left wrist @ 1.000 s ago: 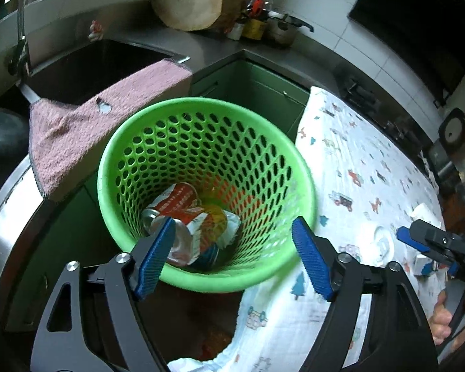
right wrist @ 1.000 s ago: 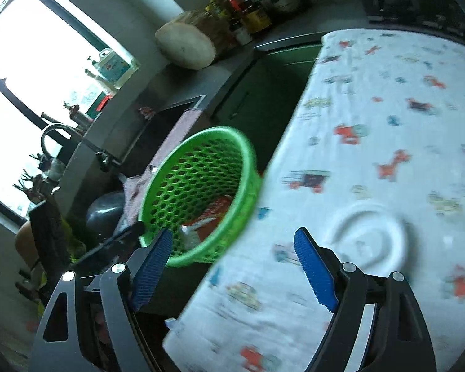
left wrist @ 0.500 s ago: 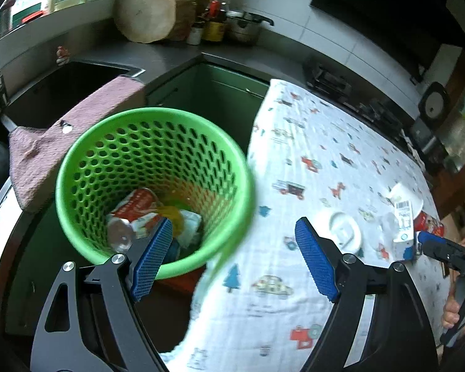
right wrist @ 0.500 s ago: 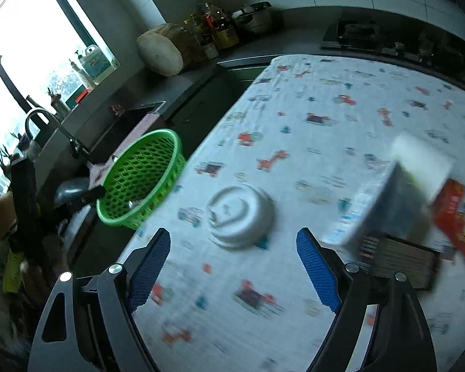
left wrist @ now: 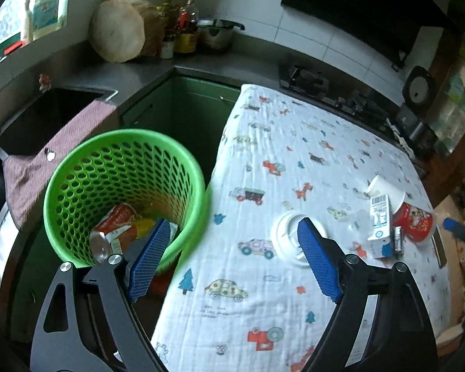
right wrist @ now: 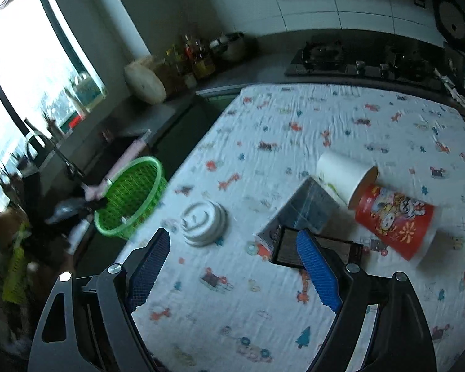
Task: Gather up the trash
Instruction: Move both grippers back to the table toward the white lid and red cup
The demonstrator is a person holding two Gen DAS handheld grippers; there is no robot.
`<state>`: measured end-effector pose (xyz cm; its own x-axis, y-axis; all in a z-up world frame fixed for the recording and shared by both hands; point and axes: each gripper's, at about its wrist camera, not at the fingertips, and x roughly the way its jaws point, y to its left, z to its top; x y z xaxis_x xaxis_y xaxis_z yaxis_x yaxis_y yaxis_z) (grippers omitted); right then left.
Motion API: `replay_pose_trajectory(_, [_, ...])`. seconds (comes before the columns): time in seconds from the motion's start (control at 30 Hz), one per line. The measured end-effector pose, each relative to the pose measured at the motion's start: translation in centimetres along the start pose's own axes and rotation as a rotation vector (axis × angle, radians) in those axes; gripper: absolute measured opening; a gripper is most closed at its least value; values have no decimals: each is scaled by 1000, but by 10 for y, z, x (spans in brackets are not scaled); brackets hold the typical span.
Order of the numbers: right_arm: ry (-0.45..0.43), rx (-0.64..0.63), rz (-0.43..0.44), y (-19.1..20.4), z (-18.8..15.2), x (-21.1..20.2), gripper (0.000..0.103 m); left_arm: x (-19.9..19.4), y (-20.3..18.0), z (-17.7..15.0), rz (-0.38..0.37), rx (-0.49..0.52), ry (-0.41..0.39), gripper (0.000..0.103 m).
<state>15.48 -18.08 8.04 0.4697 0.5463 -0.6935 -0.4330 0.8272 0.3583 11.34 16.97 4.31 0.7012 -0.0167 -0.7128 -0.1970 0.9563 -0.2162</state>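
While the green basket sat just off the table's edge, low enough to drop rubbish in, 1 crushed can and some wrappers already lay at its bottom. The left gripper hung over that edge, its jaws opening with nothing between them. The right gripper was spread and empty above the cloth, facing what was left: a white lid, a carton and 2 tipped cups, bunched together, probably within its reach.
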Motion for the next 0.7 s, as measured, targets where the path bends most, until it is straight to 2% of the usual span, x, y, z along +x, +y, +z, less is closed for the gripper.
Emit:
replay_pose_trajectory(0.13, [-31, -10, 13, 15, 17, -30, 84, -7, -10, 5, -10, 19, -11, 84])
replay_pose_trajectory(0.5, [-123, -86, -99, 37, 56, -91, 84, -11, -29, 16, -27, 55, -20, 85])
replay_pose_trajectory(0.7, [-175, -146, -113, 61, 61, -124, 84, -11, -38, 15, -45, 71, -17, 85])
